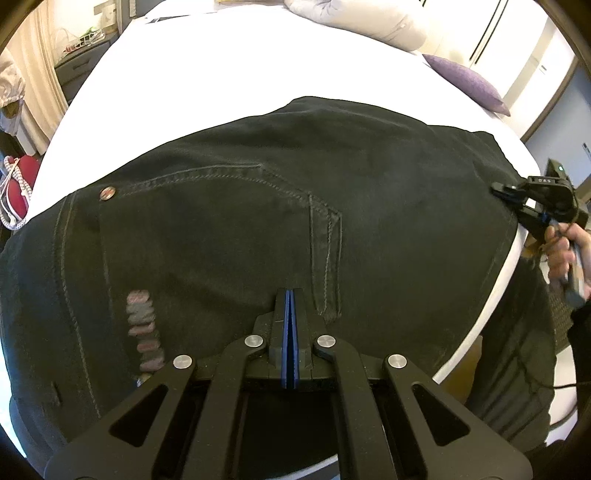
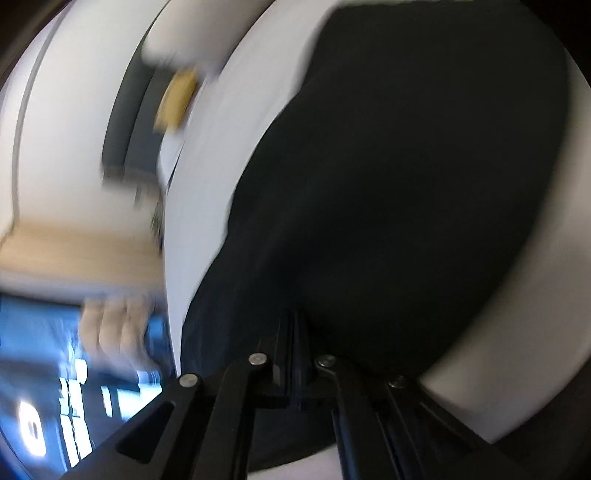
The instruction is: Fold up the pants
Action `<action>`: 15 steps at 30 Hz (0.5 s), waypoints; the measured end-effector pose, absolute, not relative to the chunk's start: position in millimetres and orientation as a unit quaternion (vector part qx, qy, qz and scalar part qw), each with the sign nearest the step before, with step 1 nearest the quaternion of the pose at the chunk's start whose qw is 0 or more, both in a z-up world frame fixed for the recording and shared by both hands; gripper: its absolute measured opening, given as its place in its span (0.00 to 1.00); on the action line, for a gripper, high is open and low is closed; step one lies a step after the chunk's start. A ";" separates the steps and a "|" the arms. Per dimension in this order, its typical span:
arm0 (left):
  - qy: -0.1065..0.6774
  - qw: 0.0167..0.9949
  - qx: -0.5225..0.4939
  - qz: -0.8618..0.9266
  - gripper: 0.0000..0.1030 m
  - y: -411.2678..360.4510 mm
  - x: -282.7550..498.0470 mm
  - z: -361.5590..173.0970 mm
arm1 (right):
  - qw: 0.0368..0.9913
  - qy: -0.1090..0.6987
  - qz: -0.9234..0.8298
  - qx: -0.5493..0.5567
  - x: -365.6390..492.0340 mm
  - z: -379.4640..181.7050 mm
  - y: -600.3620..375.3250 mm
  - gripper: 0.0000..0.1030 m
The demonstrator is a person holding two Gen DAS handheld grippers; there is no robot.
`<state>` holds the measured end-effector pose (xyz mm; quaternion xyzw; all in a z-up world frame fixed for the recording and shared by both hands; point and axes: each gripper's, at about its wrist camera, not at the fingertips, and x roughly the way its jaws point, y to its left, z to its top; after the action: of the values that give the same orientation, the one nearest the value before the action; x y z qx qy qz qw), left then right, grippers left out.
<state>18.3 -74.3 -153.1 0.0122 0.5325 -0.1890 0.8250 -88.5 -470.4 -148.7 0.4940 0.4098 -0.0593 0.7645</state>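
Observation:
Black pants (image 1: 258, 221) lie spread on a white bed (image 1: 192, 81), waist end to the left with a metal button (image 1: 107, 192) and a ripped patch (image 1: 144, 328). My left gripper (image 1: 289, 295) is shut, its blue pads pressed together on the pants fabric near the fly seam. My right gripper (image 1: 498, 188) shows at the far right of the left wrist view, shut on the pants' edge at the bed's side. The right wrist view is blurred; there my right gripper (image 2: 295, 317) is shut on the dark pants (image 2: 406, 184).
A grey pillow (image 1: 369, 18) and a purple cushion (image 1: 469, 83) lie at the far end of the bed. A dresser (image 1: 81, 62) and red item (image 1: 18, 184) stand left. The bed's edge (image 1: 491, 314) runs along the right; part of the pants hangs over it.

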 end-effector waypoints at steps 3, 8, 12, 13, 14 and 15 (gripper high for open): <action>0.528 0.828 -0.003 -0.190 0.00 -61.6 7.9 -153.5 | 0.795 0.409 -0.129 0.430 -115.1 -112.8 -474.5 0.15; 0.527 0.830 -0.017 -0.181 0.00 -57.0 1.4 -146.3 | 0.797 0.394 0.025 0.456 -118.1 -76.7 -416.5 0.43; 0.510 0.833 -0.015 -0.216 0.00 -77.1 4.0 -133.2 | 0.762 0.437 0.128 0.460 -86.0 -95.6 -341.4 0.43; 0.508 0.832 -0.012 -0.222 0.00 -83.9 5.5 -131.5 | 0.760 0.448 0.139 0.449 -80.6 -100.2 -328.0 0.43; 0.507 0.830 -0.001 -0.233 0.00 -94.8 6.9 -131.8 | 0.757 0.460 0.149 0.439 -73.6 -106.2 -313.4 0.43; 0.511 0.825 0.010 -0.239 0.01 -103.5 8.0 -135.8 | 0.753 0.476 0.147 0.429 -76.2 -119.1 -296.6 0.43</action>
<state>8.0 -103.5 -135.8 0.0103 0.5113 -0.2389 0.8254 -76.2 -296.6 -119.1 0.4291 0.4763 0.1468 0.7533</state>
